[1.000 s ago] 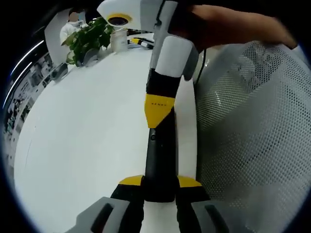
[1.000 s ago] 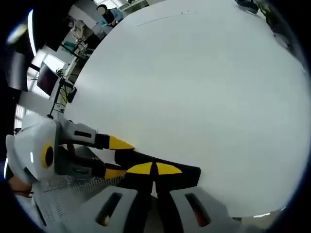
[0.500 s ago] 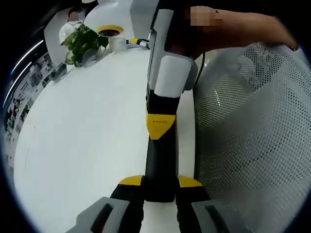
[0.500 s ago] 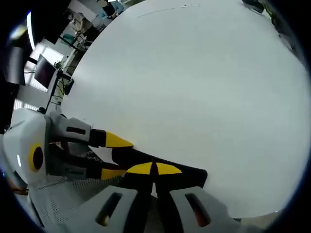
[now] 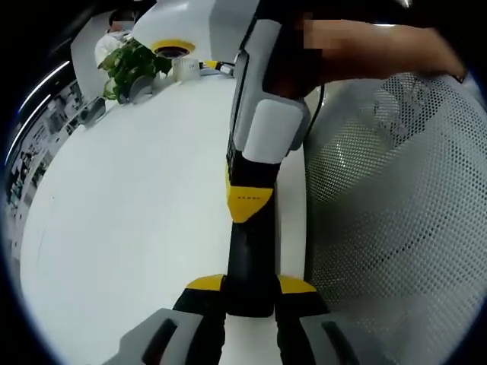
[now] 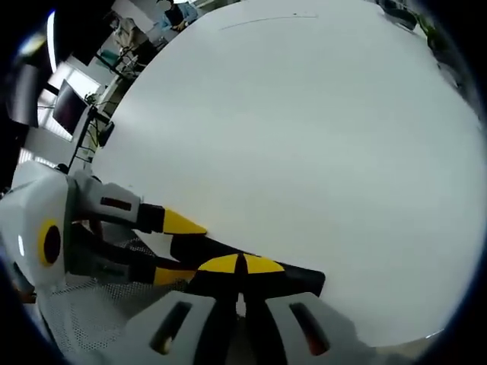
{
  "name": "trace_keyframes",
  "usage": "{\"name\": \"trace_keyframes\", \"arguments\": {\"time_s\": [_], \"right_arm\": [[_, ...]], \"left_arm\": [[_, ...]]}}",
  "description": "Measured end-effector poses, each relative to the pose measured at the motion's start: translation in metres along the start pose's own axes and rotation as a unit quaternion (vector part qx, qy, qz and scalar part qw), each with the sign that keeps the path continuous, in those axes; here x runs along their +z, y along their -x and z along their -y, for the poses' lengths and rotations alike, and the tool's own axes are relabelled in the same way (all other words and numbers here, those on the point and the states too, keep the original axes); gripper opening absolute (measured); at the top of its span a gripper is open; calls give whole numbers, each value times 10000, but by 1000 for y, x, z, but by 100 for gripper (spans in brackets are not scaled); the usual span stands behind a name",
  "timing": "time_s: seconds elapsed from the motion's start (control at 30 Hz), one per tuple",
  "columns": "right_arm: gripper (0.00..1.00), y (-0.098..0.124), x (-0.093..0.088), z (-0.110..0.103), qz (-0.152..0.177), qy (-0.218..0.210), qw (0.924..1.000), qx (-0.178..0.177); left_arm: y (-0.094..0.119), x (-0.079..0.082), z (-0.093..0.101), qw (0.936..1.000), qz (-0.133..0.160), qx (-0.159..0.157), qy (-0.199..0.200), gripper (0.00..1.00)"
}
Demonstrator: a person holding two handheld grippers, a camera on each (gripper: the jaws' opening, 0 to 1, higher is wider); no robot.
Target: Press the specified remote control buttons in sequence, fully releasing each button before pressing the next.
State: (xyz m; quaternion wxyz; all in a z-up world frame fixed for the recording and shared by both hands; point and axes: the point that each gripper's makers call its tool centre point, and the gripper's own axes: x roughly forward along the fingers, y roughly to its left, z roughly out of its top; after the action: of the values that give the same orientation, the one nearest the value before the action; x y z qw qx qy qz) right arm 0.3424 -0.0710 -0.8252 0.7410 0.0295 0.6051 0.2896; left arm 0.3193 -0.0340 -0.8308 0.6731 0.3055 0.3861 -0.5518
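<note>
The left gripper (image 5: 249, 293) is clamped on the near end of the black remote control (image 5: 249, 258), which is held just off the white counter (image 5: 129, 213), pointing away along the counter's right edge. The right gripper (image 5: 248, 204) is seen in the left gripper view, coming in from above with its yellow tips brought together on the remote's upper face, so a button press is judged to be in hand; which button cannot be told, since the tips cover it. In the right gripper view the same closed tips (image 6: 241, 265) are seen resting on the remote (image 6: 304, 280), with the left gripper (image 6: 171, 247) holding it from the left. Next, a full lift of the tips clear of the button is called for before any move to the following one, with the remote kept steady and in sight. A white mesh chair back (image 5: 396, 220) lies just beside the counter's right edge, close to the remote. A potted plant (image 5: 135, 67) and a white cup (image 5: 185, 65) sit at the counter's far edge, well apart. Nothing is seen blocking the press; the only risk judged is slipping of the remote within the grasp.
</note>
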Motion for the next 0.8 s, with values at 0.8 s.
{"name": "trace_keyframes", "arguments": {"time_s": [0.8], "right_arm": [[0, 2, -1, 0, -15, 5, 10000, 0]], "left_arm": [[0, 0, 0, 10000, 23, -2, -37, 24]]}}
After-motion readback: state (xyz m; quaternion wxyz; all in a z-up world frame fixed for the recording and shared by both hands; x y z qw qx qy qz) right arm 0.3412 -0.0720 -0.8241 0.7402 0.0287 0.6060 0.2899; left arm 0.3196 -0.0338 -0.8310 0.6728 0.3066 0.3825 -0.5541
